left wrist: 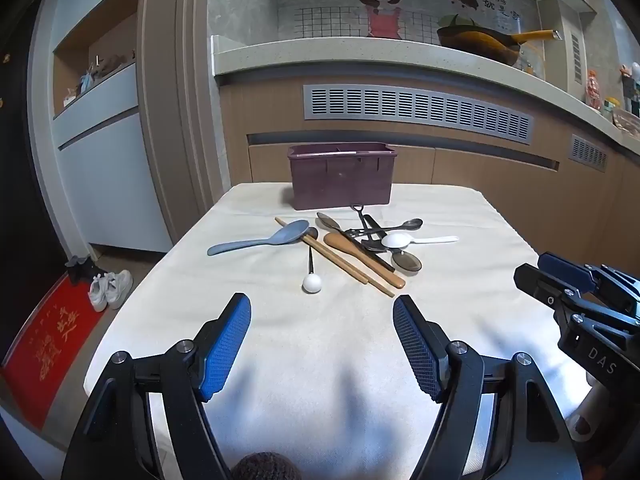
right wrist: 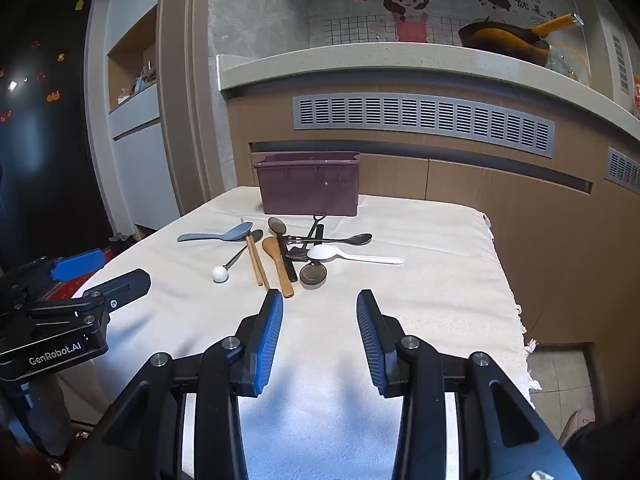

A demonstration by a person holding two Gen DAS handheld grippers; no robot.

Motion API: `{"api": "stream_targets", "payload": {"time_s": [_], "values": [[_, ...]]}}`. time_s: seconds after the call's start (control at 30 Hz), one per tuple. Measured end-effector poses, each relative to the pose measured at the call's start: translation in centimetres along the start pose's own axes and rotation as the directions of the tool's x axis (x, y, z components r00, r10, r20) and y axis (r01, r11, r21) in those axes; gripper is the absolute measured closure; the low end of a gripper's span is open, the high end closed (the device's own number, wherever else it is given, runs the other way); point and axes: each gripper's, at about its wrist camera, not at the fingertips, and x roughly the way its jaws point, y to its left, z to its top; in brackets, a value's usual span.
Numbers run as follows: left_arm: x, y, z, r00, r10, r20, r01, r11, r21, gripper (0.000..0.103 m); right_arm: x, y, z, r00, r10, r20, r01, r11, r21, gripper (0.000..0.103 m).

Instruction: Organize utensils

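A purple utensil box [left wrist: 342, 178] [right wrist: 309, 186] stands at the far side of the cloth-covered table [left wrist: 248, 320]. In front of it lies a loose heap: a grey-blue rice paddle [left wrist: 260, 238] [right wrist: 218, 235], wooden chopsticks [left wrist: 340, 262] [right wrist: 255, 260], a wooden spoon [left wrist: 360, 256] [right wrist: 278, 266], a white plastic spoon [left wrist: 416, 240] [right wrist: 352, 255], a white ball-ended stick [left wrist: 311, 282] [right wrist: 220, 274] and several dark metal spoons [left wrist: 384, 228]. My left gripper [left wrist: 322, 314] hovers open short of the heap, empty. My right gripper [right wrist: 320, 312] [left wrist: 560, 280] is also open and empty, near the heap's front.
A kitchen counter with a pan [left wrist: 480, 46] rises behind the table. Shoes [left wrist: 110, 288] and a red mat [left wrist: 48, 344] lie on the floor to the left. The table's fringed right edge [right wrist: 520, 320] drops to tiled floor.
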Motion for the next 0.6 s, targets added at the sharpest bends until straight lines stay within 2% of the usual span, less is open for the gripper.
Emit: {"api": "stream_targets", "payload": {"time_s": [0.1, 0.2, 0.4, 0.43, 0.6], "values": [[0.01, -0.02, 0.02, 1.0, -0.007, 0.007, 0.007, 1.0, 0.007, 0.031, -0.21, 0.0, 0.02, 1.0, 0.0, 0.003, 0.0, 1.0, 0.001, 0.066], [-0.05, 0.18, 0.06, 1.0, -0.024, 0.017, 0.024, 1.0, 0.006, 0.038, -0.6, -0.01, 0.03, 1.0, -0.004, 0.008, 0.004, 1.0, -0.002, 0.066], [-0.23, 0.47, -0.04, 0.999, -0.033, 0.026, 0.033, 0.999, 0.005, 0.039, 0.01, -0.17, 0.09, 1.0, 0.0, -0.013, 0.0, 1.0, 0.003, 0.066], [-0.38, 0.28, 0.22, 1.0, -0.015, 0.004, 0.015, 1.0, -0.007, 0.039, 0.05, -0.13, 0.12, 1.0, -0.001, -0.015, 0.001, 1.0, 0.003, 0.066], [-0.48, 0.21, 0.26, 1.0, -0.017, 0.003, 0.017, 1.0, 0.001, 0.039, 0.16, -0.22, 0.11, 1.0, 0.003, -0.018, -0.003, 1.0, 0.012, 0.066]]}}
